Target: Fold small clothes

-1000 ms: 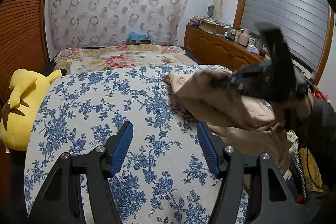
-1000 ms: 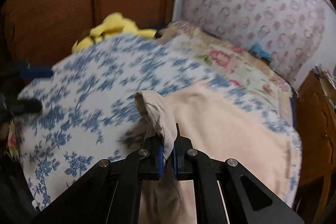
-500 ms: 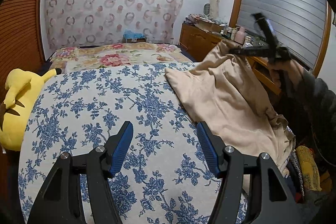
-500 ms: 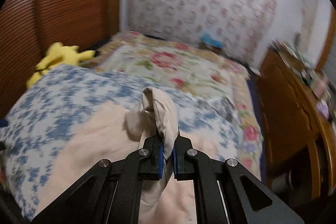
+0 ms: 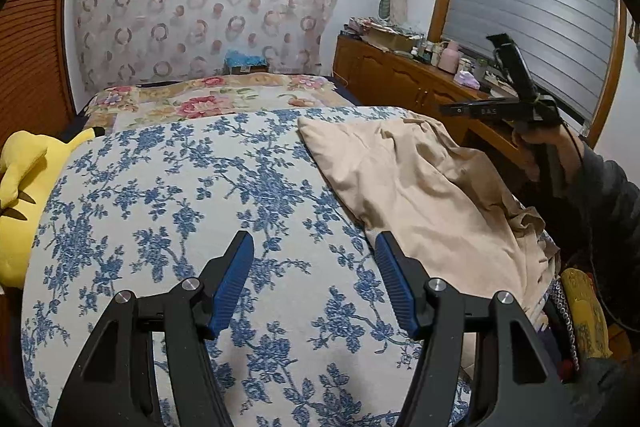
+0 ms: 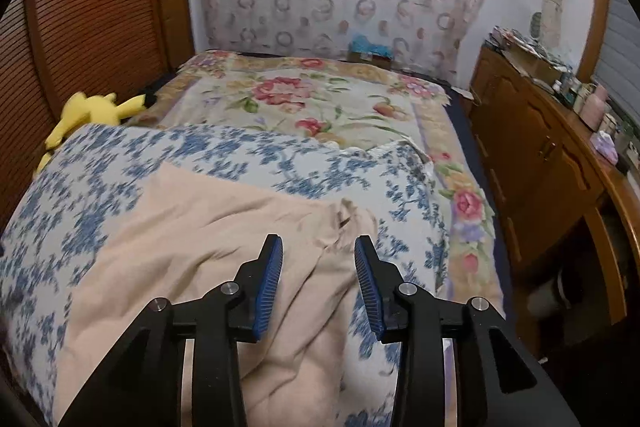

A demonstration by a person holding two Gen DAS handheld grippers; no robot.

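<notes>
A beige garment (image 5: pixel 432 187) lies crumpled on the right side of the blue-flowered bedspread (image 5: pixel 180 187), partly hanging over the bed's right edge. It also shows in the right wrist view (image 6: pixel 192 251), spread under the fingers. My left gripper (image 5: pixel 314 283) is open and empty above the bedspread, left of the garment. My right gripper (image 6: pixel 318 283) is open and empty just above the garment; in the left wrist view it (image 5: pixel 508 107) is held up in a hand beyond the bed's right edge.
A yellow plush toy (image 5: pixel 24 195) lies at the bed's left edge, by the wooden wall. A red-flowered cover (image 6: pixel 320 107) lies farther up the bed. A wooden sideboard (image 6: pixel 552 163) with several small items runs along the right.
My right gripper has opened and let go of the beige garment, which has dropped onto the bed. The right gripper swung to the bed's right side. My left gripper stayed open, nearly still.
</notes>
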